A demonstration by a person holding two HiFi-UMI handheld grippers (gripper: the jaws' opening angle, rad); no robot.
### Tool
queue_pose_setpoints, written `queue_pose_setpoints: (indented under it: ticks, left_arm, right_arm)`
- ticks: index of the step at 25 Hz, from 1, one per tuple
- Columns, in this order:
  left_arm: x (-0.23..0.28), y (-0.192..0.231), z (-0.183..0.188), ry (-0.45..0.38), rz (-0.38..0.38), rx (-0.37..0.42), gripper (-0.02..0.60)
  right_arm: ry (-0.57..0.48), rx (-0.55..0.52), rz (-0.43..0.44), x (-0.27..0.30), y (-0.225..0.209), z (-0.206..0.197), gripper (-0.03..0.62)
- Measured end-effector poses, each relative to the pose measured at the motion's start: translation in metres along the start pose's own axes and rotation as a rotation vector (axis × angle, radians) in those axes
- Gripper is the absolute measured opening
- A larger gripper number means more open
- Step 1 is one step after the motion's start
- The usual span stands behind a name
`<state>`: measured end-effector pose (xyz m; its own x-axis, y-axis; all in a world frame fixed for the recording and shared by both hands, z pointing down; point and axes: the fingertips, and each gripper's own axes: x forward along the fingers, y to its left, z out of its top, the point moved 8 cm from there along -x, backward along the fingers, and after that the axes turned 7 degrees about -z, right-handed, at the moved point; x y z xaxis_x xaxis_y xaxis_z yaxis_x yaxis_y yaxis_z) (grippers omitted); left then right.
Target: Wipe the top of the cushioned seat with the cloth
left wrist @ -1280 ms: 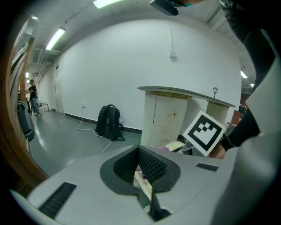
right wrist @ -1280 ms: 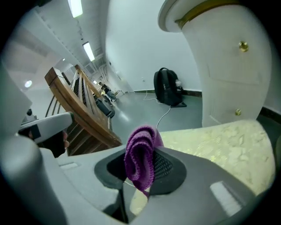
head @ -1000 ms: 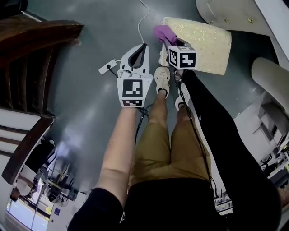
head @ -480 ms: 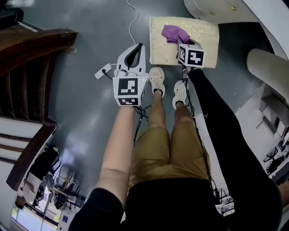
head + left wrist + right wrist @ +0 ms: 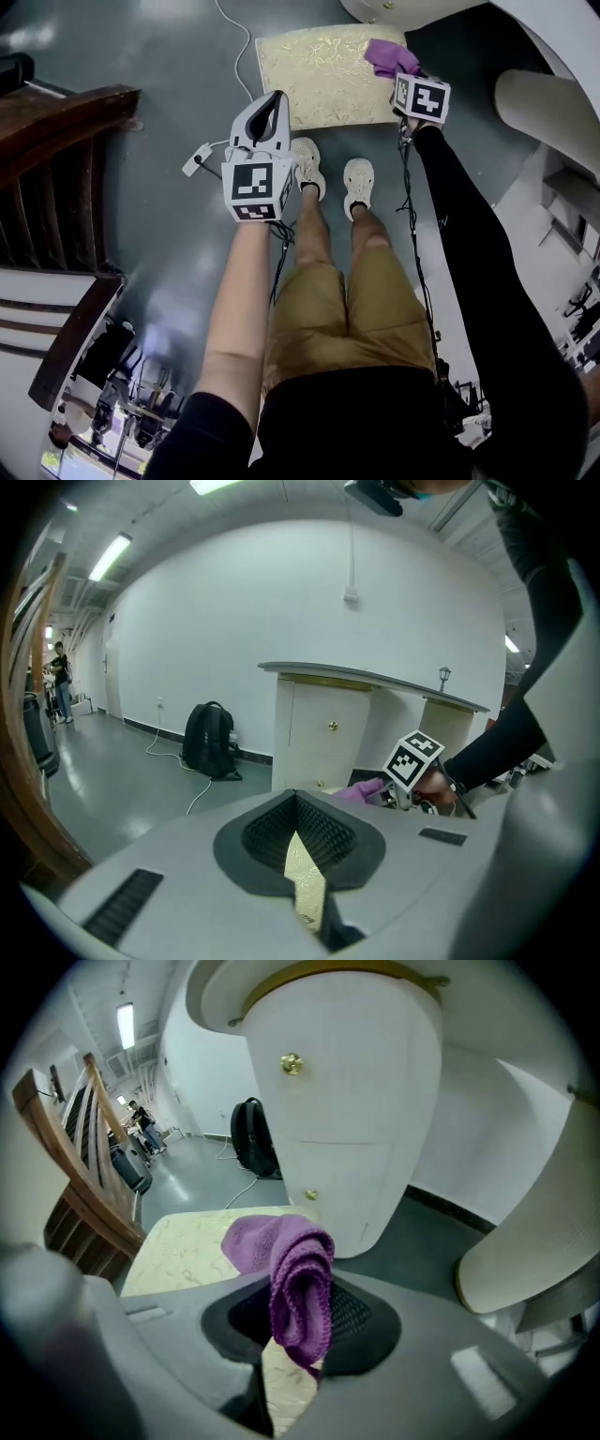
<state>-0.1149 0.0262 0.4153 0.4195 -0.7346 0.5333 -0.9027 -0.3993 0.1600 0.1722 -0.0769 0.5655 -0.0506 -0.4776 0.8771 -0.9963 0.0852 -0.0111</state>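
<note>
White-and-grey left gripper (image 5: 277, 101) hangs over the grey floor (image 5: 169, 84) just beside the pale gold patterned cushioned seat (image 5: 314, 80), jaws almost together with nothing between them; farther off, the right gripper (image 5: 401, 73) pinches the bunched purple knitted cloth (image 5: 389, 56) at the seat's far right corner; a white cabinet (image 5: 347, 1101) stands behind.

Right tool (image 5: 401, 77) pinching cloth (image 5: 389, 56) (arm outstretched); left tool (image 5: 277, 103) seemingly closed, raised.

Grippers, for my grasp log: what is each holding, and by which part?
The right gripper pinches the purple cloth by a bunched fold; the rest of it bulges out beyond the jaw tips. The left gripper holds nothing, jaws together.
</note>
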Motion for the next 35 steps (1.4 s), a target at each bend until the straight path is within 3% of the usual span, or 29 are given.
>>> queue_pose_setpoints:
  ticks: [7,13,18,22,26,35]
  left_arm:
    - [0.001,-0.033,0.009,0.014,-0.002,0.026,0.008]
    - [-0.004,-0.05,0.01,0.031,-0.033,0.024,0.008]
    - [-0.004,-0.05,0.006,0.026,-0.101,0.081,0.008]
    - [-0.013,-0.027,0.004,0.016,-0.101,0.091,0.008]
    - [-0.034,0.007,-0.003,0.007,-0.084,0.091,0.008]
    - [-0.072,0.071,-0.032,0.021,-0.059,0.037,0.008]
  right_arm:
    - [-0.026,0.018,-0.145,-0.024,-0.074,0.0,0.086]
    - [-0.069,0.067,-0.115,-0.048,-0.085,-0.018,0.086]
    - [-0.114,0.122,-0.085,-0.066,-0.069,-0.035,0.086]
    - [-0.182,0.095,-0.008,-0.074,-0.022,-0.033,0.086]
    - [-0.222,0.036,0.1,-0.081,0.052,-0.03,0.086]
    - [-0.167,-0.036,0.369,-0.08,0.232,-0.044,0.086]
